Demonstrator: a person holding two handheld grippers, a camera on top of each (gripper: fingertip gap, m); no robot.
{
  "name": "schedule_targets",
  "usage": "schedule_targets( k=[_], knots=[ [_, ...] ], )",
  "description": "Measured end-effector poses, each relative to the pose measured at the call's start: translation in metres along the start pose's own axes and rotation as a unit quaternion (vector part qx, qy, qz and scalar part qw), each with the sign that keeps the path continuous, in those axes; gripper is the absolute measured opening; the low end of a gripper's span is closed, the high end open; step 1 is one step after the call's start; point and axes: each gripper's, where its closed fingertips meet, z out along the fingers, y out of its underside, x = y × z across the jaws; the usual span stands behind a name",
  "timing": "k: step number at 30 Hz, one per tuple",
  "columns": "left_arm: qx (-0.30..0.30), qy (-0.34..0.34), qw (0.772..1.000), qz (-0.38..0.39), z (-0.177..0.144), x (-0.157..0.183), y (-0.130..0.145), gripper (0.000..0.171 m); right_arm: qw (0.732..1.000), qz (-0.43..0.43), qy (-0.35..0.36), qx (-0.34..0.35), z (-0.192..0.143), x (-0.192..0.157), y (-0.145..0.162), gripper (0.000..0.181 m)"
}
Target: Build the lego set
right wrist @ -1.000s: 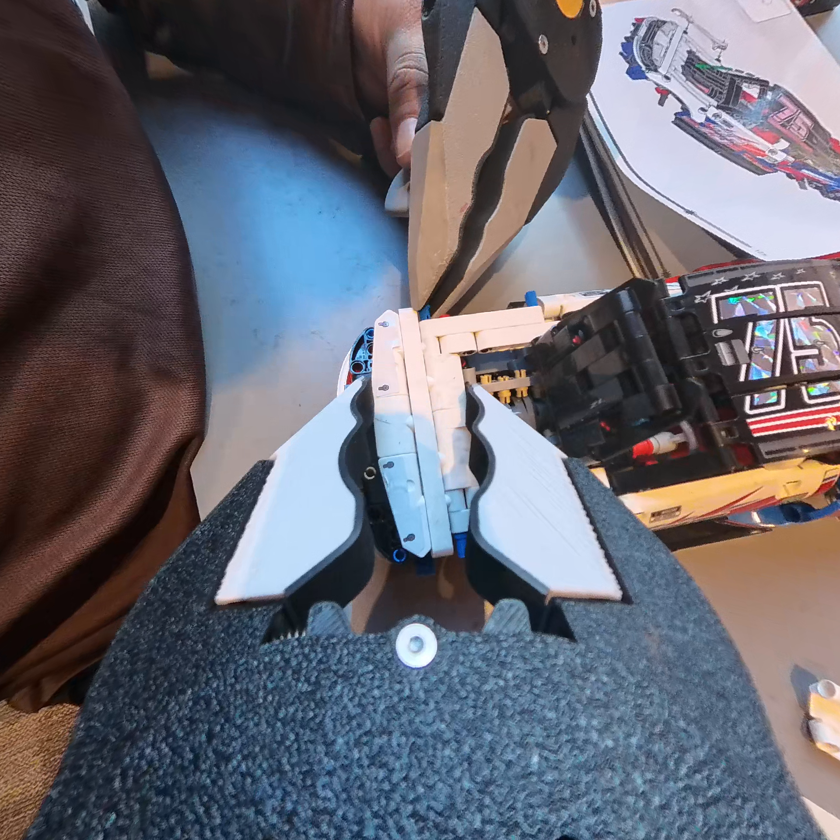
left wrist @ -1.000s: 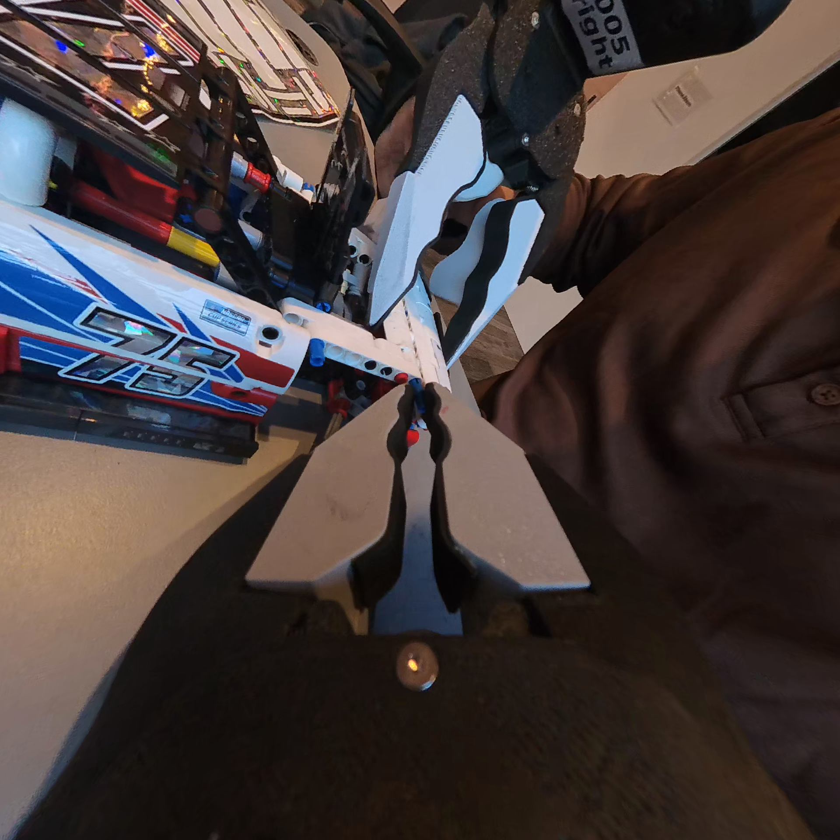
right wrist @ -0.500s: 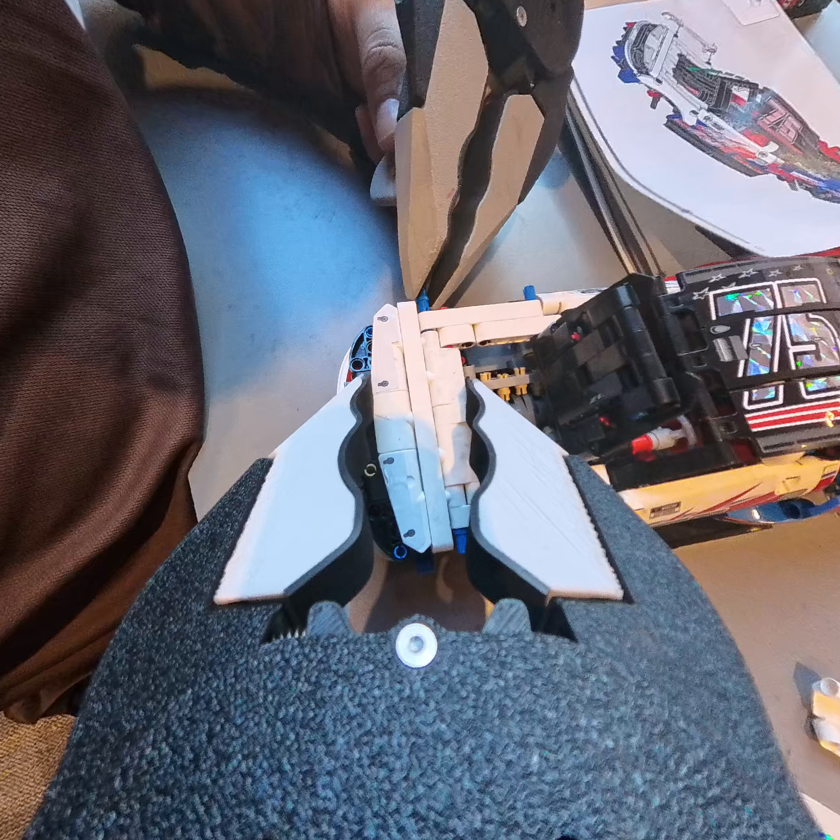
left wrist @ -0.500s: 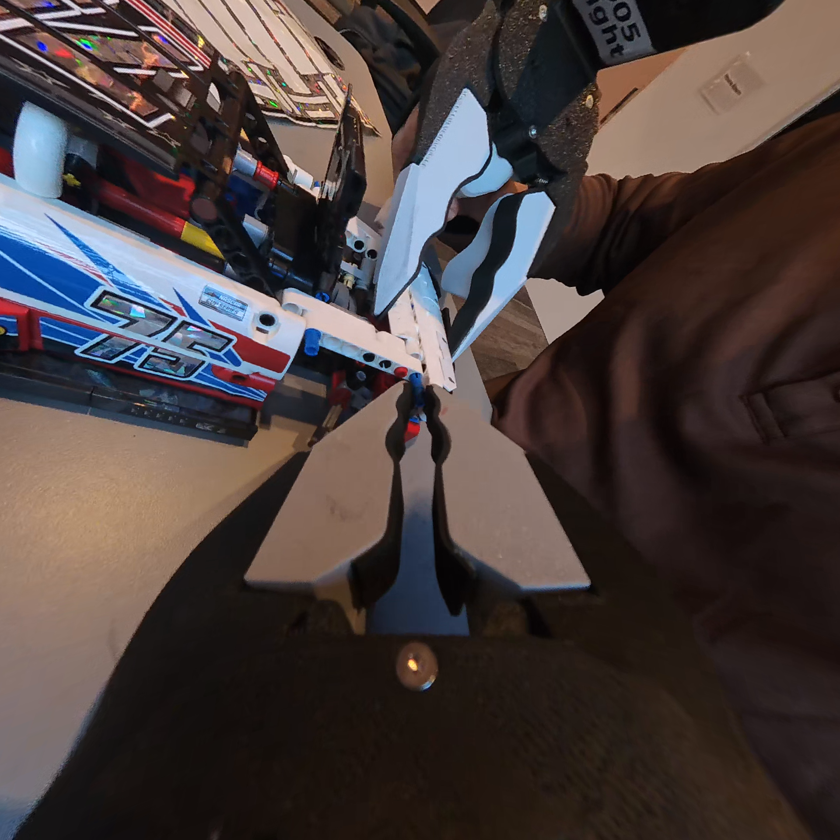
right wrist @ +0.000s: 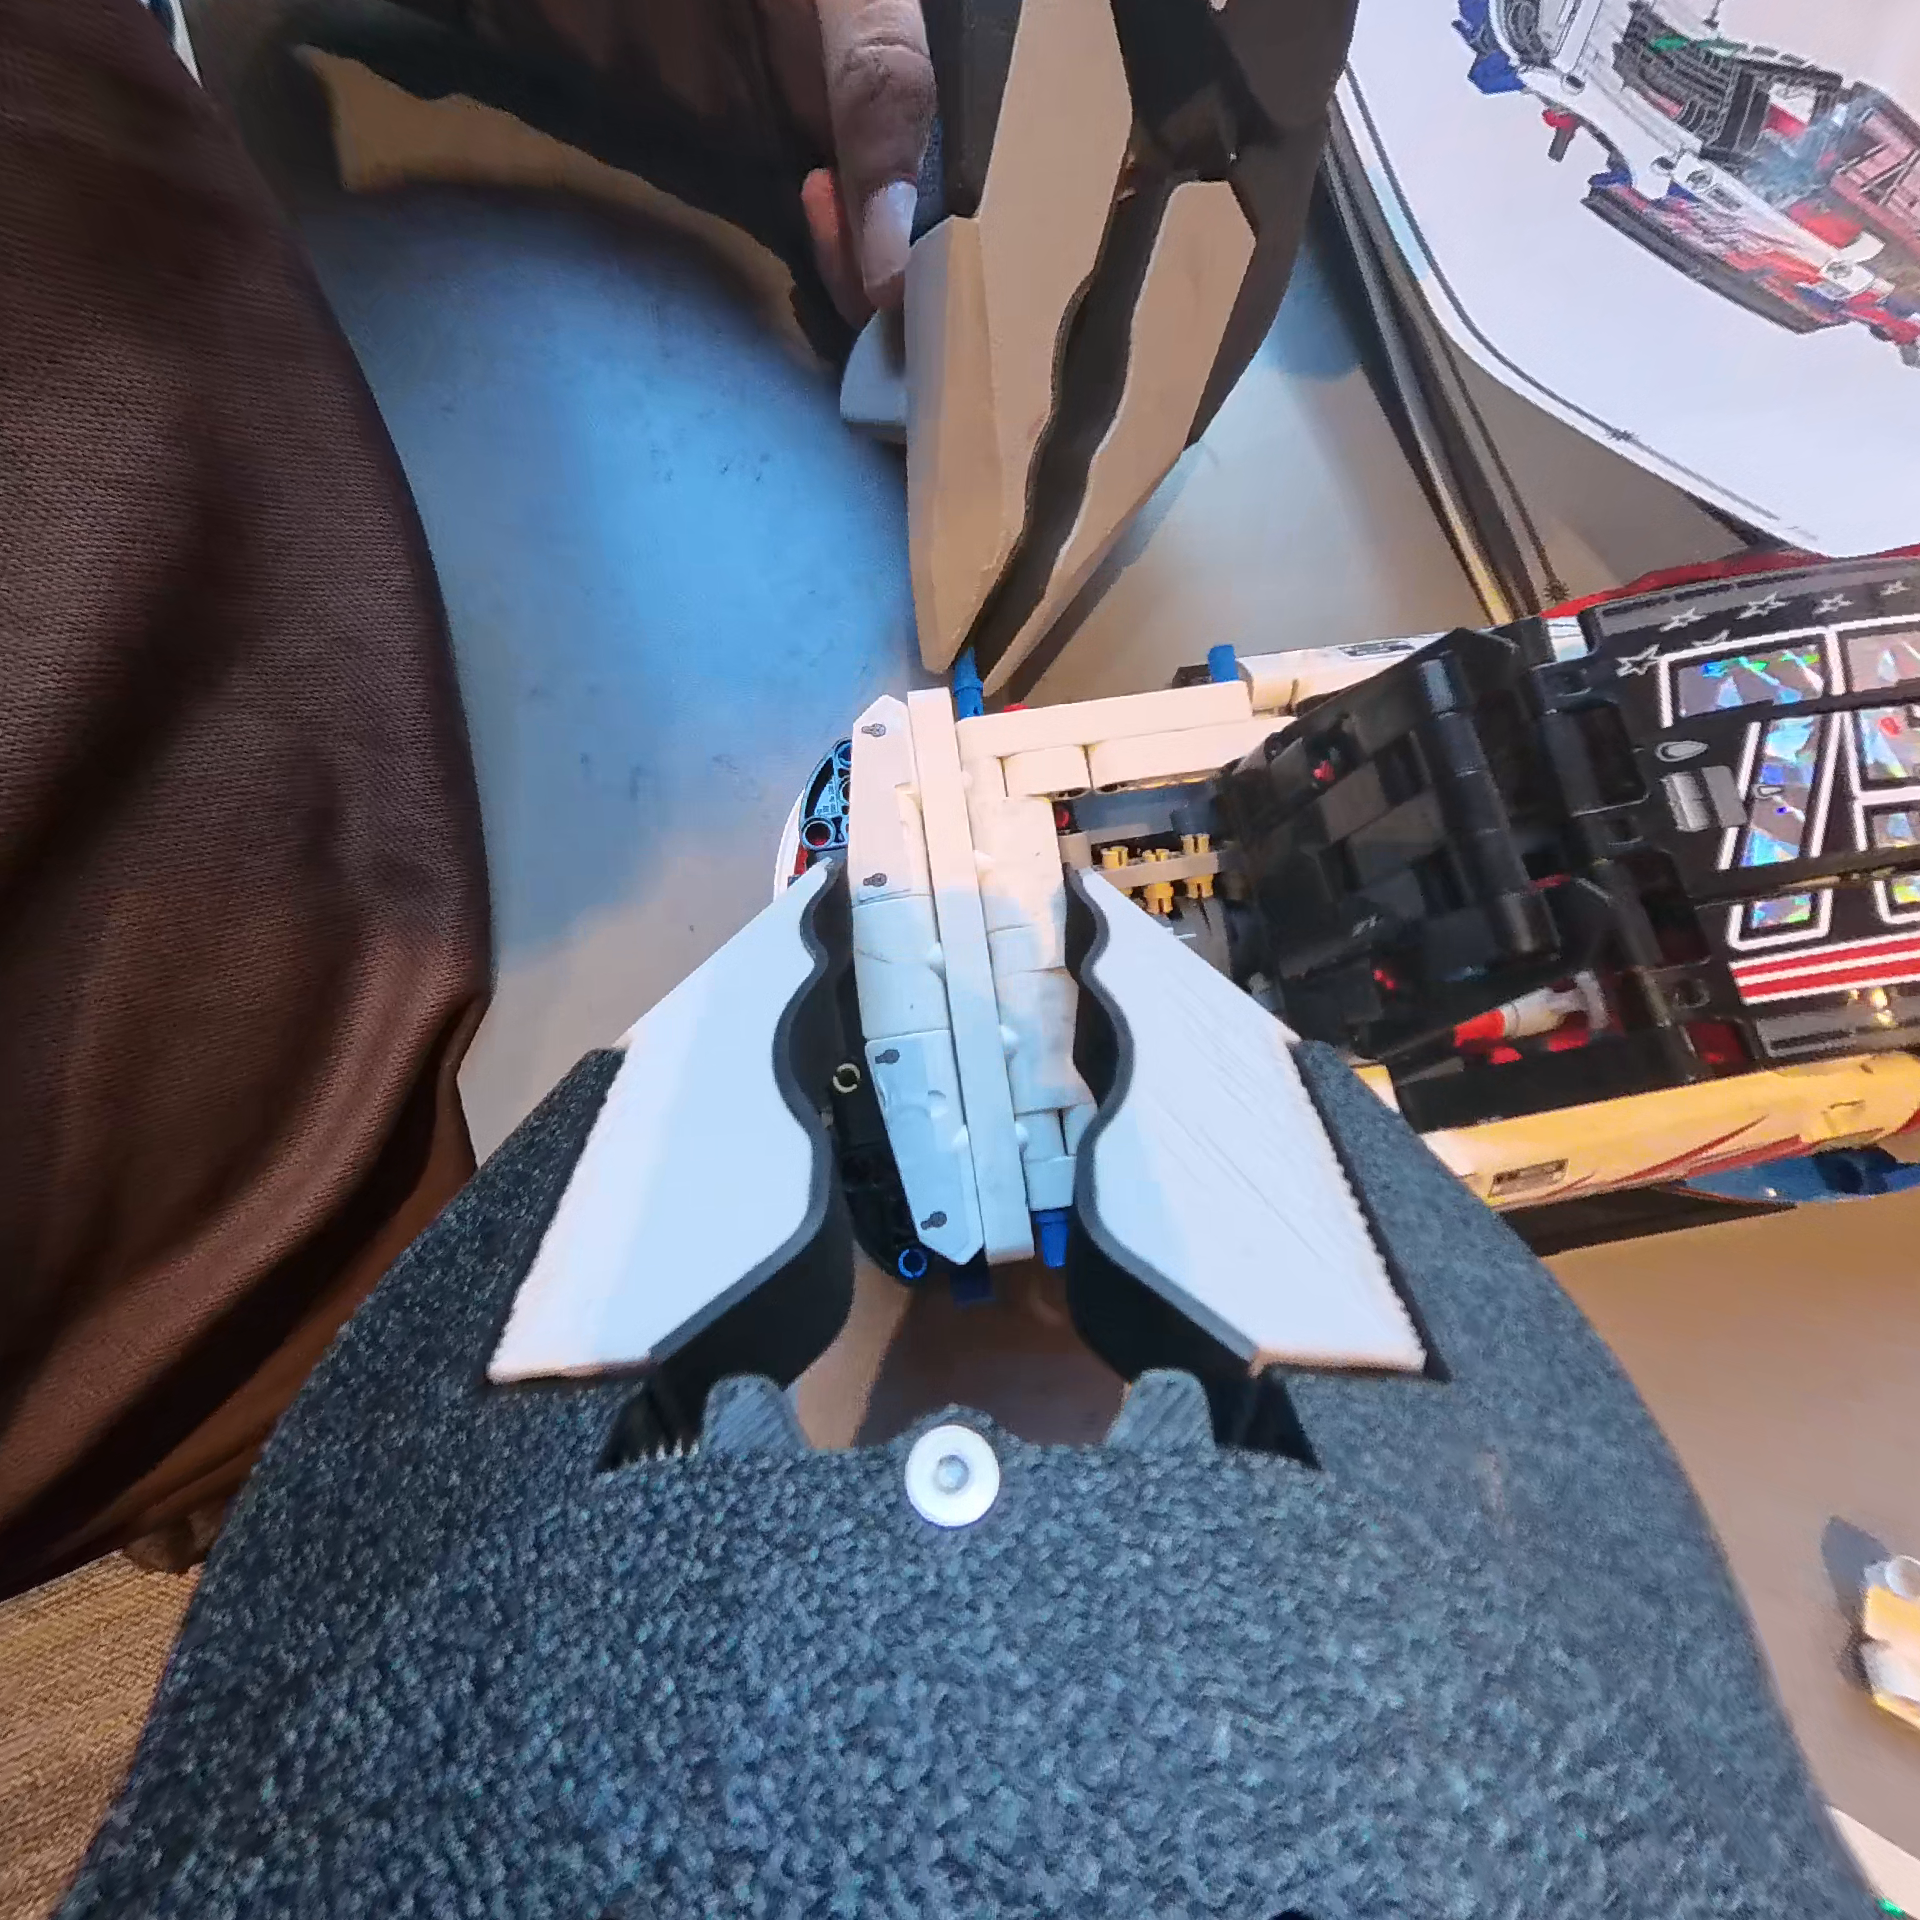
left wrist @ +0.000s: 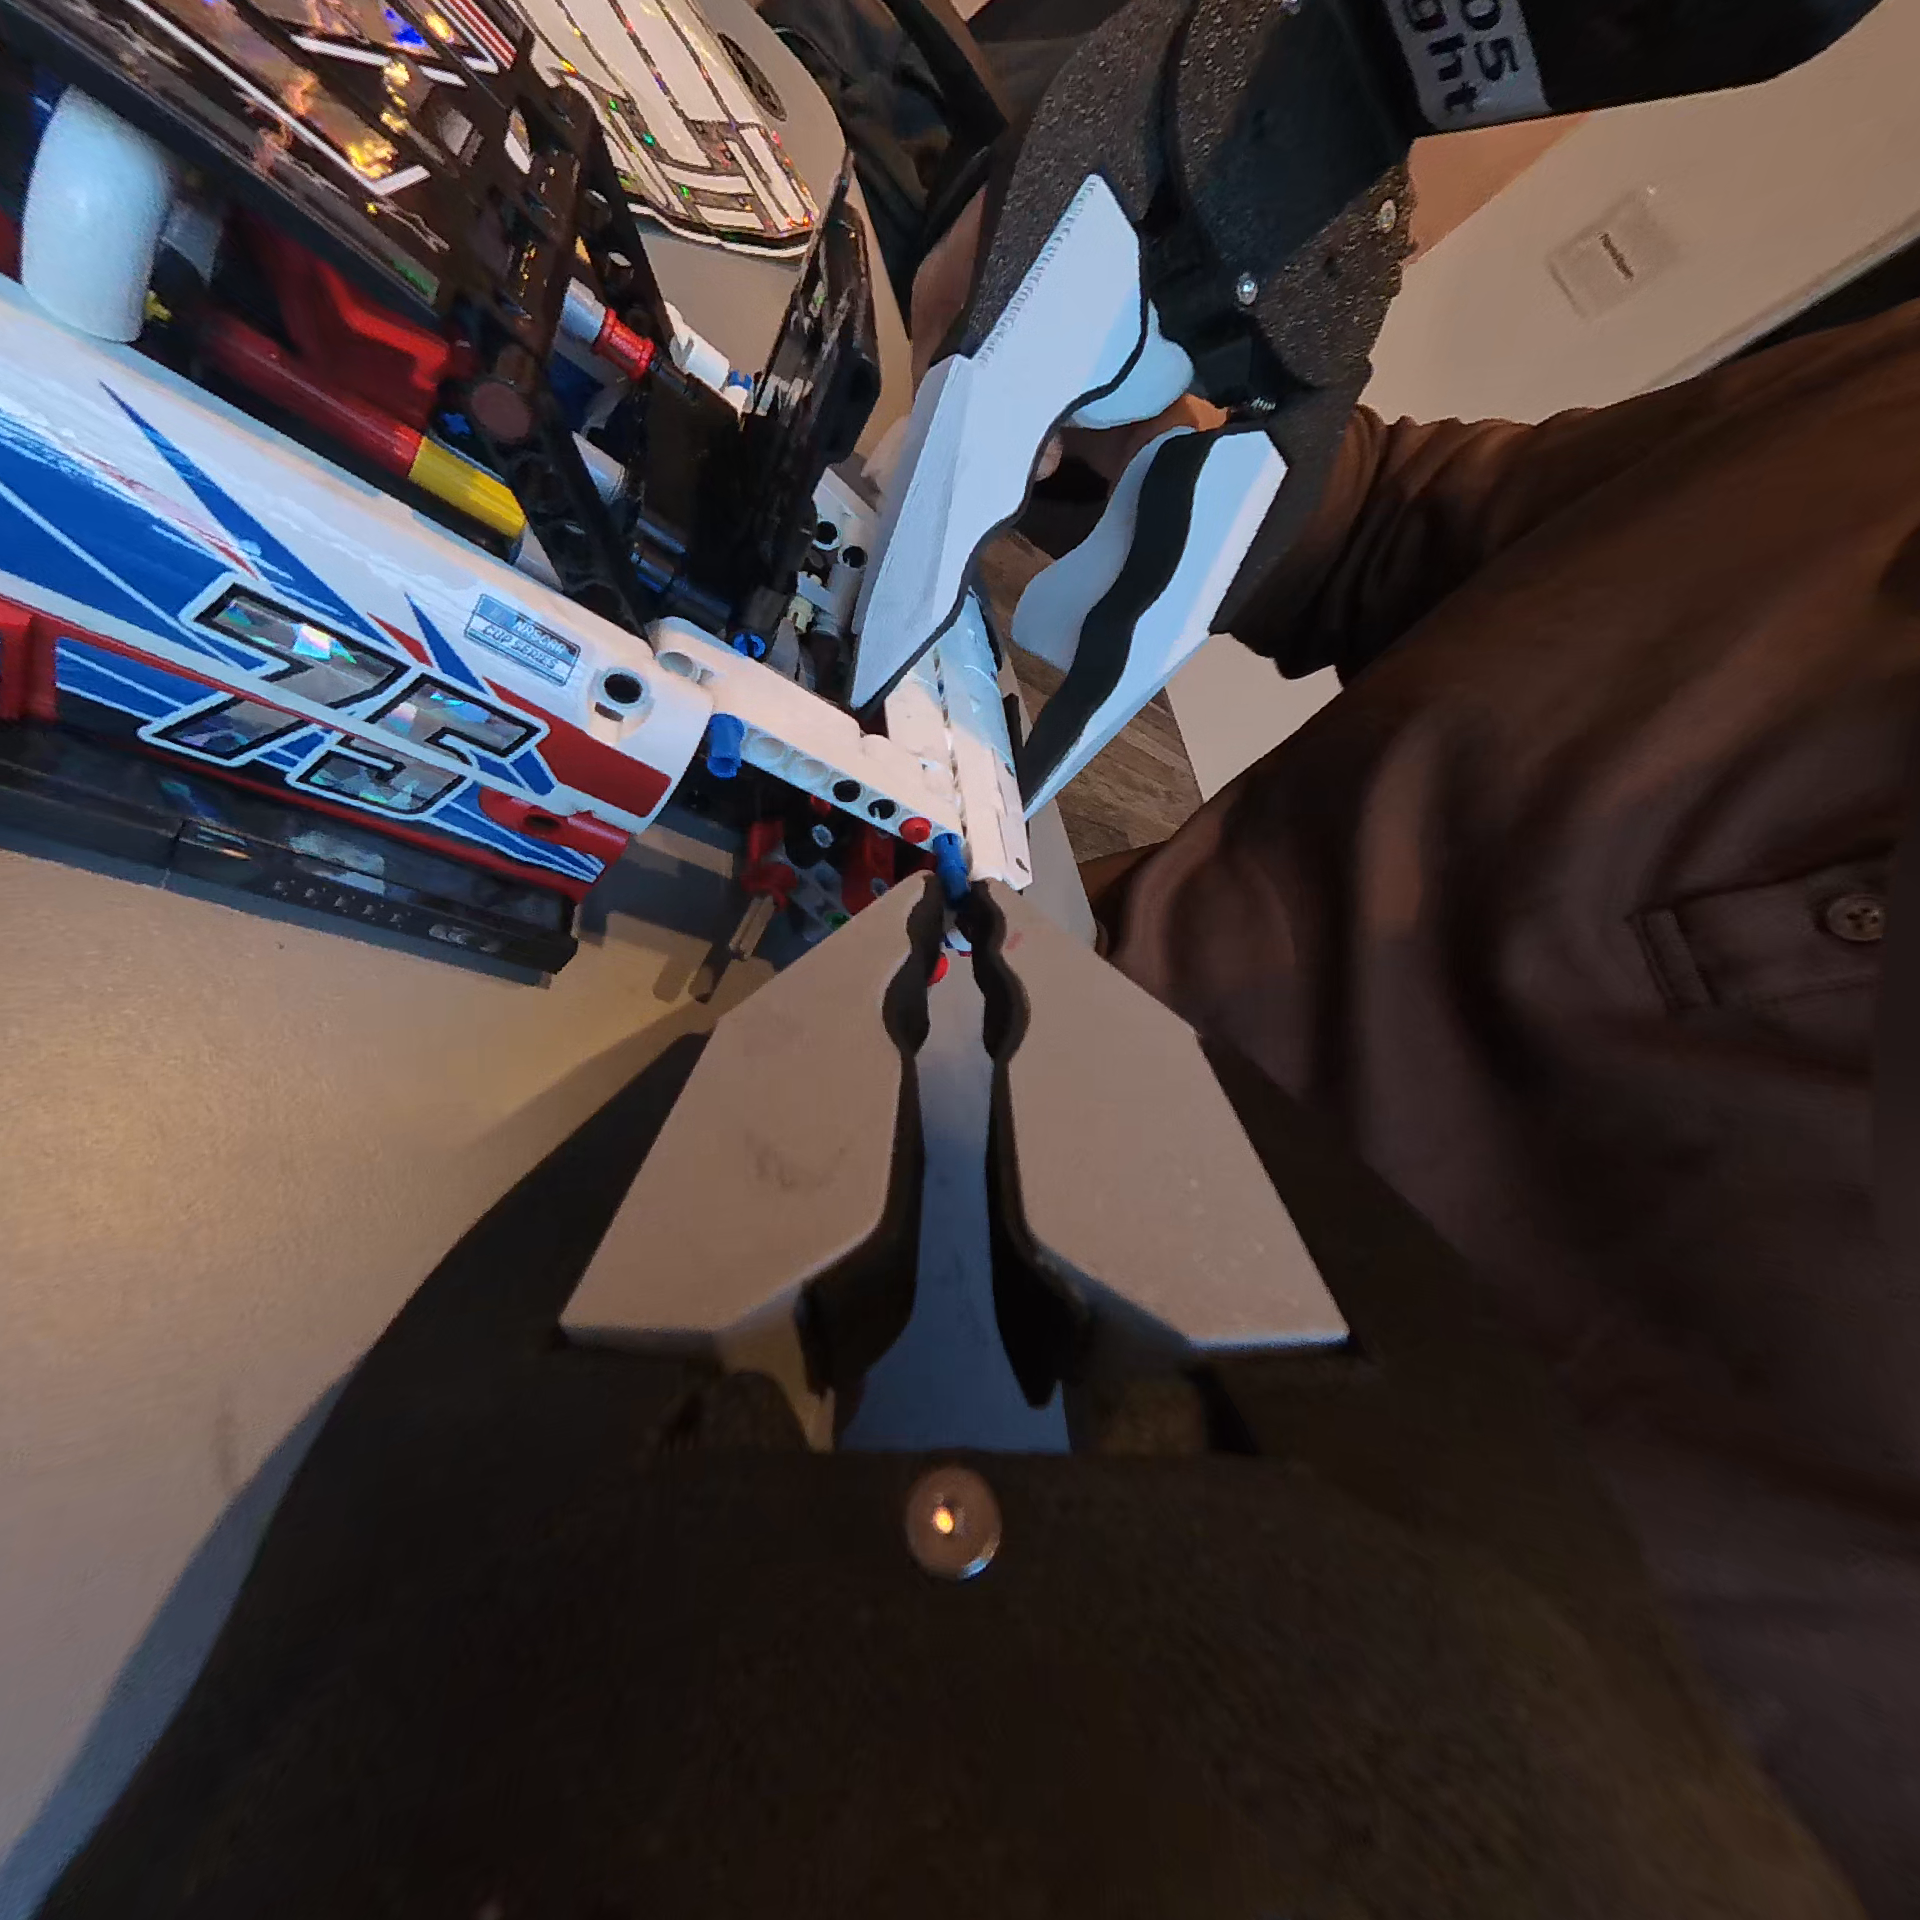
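A lego race car (left wrist: 312, 665) in white, blue, red and black lies on the table; it also shows in the right wrist view (right wrist: 1507, 883). Its white end assembly (right wrist: 956, 966) sits between my right gripper's (right wrist: 951, 894) fingers, which are shut on it. My left gripper (left wrist: 954, 896) is shut on a small blue pin (left wrist: 948, 854) sticking out of the corner of that white assembly. The same pin (right wrist: 968, 677) shows in the right wrist view under the left gripper's (right wrist: 961, 655) tips. The right gripper (left wrist: 935, 748) shows from the side in the left wrist view.
A printed picture sheet of the car (right wrist: 1662, 208) lies at the far right of the table. A small loose piece (right wrist: 1886, 1631) lies at the right edge. A person in a brown shirt (left wrist: 1558, 935) is close on the right. Bare table (left wrist: 208, 1195) lies to the left. The grippers are tip to tip, or close to it. Between my right fingertips and the small loose piece (right wrist: 1886, 1631) there is roughly 20 cm.
The left gripper's tips have stayed on the blue pin while both views shifted slightly; the car has tilted a little. Both grips are unchanged.
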Motion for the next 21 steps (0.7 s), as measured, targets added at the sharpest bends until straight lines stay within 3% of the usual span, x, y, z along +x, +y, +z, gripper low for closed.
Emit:
schedule_targets(
  k=[11, 21],
  knots=[
    [-0.014, 0.02, 1.0, 0.01, 0.0016, -0.0015, 0.0003, 0.001, 1.0, -0.014, -0.005, 0.016, 0.0003, -0.0005, -0.0004, 0.039],
    [0.003, 0.037, 0.998, -0.052, 0.0024, -0.0016, -0.0016, 0.0, 0.999, -0.029, 0.001, 0.019, 0.0003, -0.0008, -0.0008, 0.038]
  ],
)
